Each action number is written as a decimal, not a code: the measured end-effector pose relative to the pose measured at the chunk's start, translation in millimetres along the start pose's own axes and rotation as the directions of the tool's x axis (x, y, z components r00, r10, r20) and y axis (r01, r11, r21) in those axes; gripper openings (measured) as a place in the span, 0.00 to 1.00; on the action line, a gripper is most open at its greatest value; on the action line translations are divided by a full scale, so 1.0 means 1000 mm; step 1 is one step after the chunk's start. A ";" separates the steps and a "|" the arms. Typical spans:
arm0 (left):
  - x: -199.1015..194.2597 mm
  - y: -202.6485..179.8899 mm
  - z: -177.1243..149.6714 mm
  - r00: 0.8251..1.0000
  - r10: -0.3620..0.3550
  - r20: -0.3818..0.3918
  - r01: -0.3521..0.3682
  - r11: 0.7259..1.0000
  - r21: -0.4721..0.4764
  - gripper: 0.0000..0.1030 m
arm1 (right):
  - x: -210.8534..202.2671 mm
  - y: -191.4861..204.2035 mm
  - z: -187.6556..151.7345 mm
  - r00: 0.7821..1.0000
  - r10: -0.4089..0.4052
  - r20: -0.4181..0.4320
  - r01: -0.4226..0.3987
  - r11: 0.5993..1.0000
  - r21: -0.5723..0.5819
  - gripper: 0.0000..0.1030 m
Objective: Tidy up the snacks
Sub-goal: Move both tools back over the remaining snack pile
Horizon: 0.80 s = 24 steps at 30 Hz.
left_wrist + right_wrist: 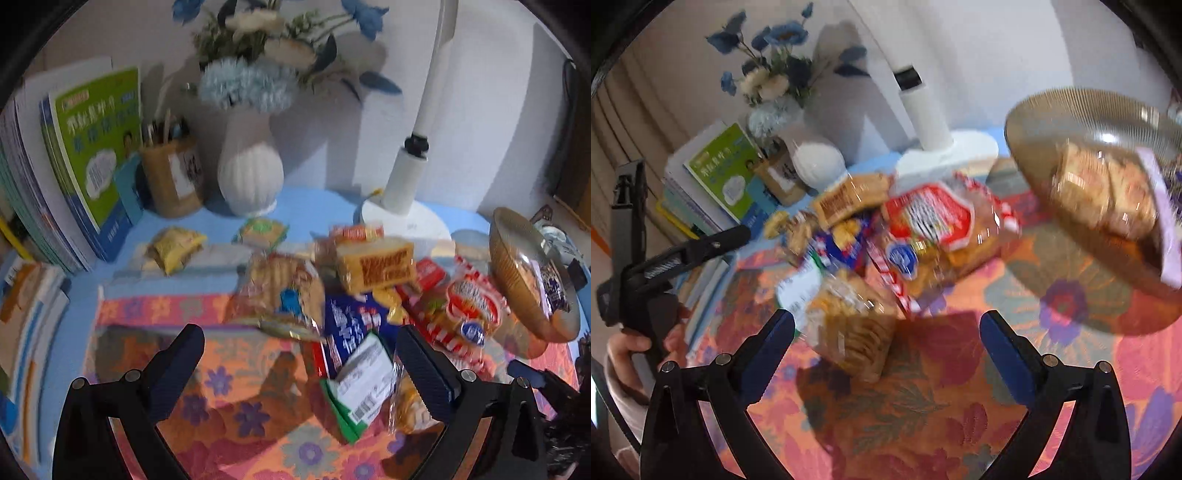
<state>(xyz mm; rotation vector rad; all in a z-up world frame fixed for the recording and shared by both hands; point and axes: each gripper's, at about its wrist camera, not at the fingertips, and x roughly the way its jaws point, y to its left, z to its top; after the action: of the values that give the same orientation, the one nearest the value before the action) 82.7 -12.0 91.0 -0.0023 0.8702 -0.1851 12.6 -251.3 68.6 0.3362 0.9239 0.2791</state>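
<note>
A pile of snacks lies on the flowered cloth. It holds a clear biscuit bag, a blue packet, a white and green packet, an orange bread pack and a red and white bag. My left gripper is open just short of the pile, with nothing between its fingers. My right gripper is open too, and a clear pack of biscuits lies just ahead between its fingertips, untouched. The red and white bag lies behind it. The ribbed brown bowl at the right holds a wrapped pastry.
Apart from the pile, a yellow snack and a green snack lie on the blue table cover. Along the wall stand books, a pen holder, a white vase and a lamp base. A hand holds the left gripper.
</note>
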 end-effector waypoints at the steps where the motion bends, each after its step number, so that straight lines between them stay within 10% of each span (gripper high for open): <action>1: 0.004 -0.001 -0.005 1.000 -0.015 -0.013 0.015 1.000 -0.003 1.00 | 0.004 -0.002 -0.003 1.000 -0.014 -0.009 0.014 1.000 0.001 0.99; 9: 0.068 -0.022 -0.036 0.984 -0.080 -0.157 0.095 0.991 0.094 1.00 | 0.027 0.009 -0.015 0.997 -0.081 0.001 0.081 0.996 -0.046 1.00; 13: 0.072 -0.022 -0.045 0.989 -0.133 -0.066 0.139 0.986 0.094 1.00 | 0.051 0.033 -0.016 0.990 -0.133 -0.054 0.119 0.971 -0.209 1.00; 24: 0.070 -0.024 -0.049 0.988 -0.142 -0.065 0.148 0.985 0.086 1.00 | 0.056 0.033 -0.015 0.988 -0.145 -0.052 0.131 0.969 -0.212 1.00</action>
<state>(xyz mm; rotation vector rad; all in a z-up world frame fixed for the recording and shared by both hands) 86.1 -43.5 7.9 0.0246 0.9200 -0.3625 29.7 -197.8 32.2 0.0695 0.9700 0.2574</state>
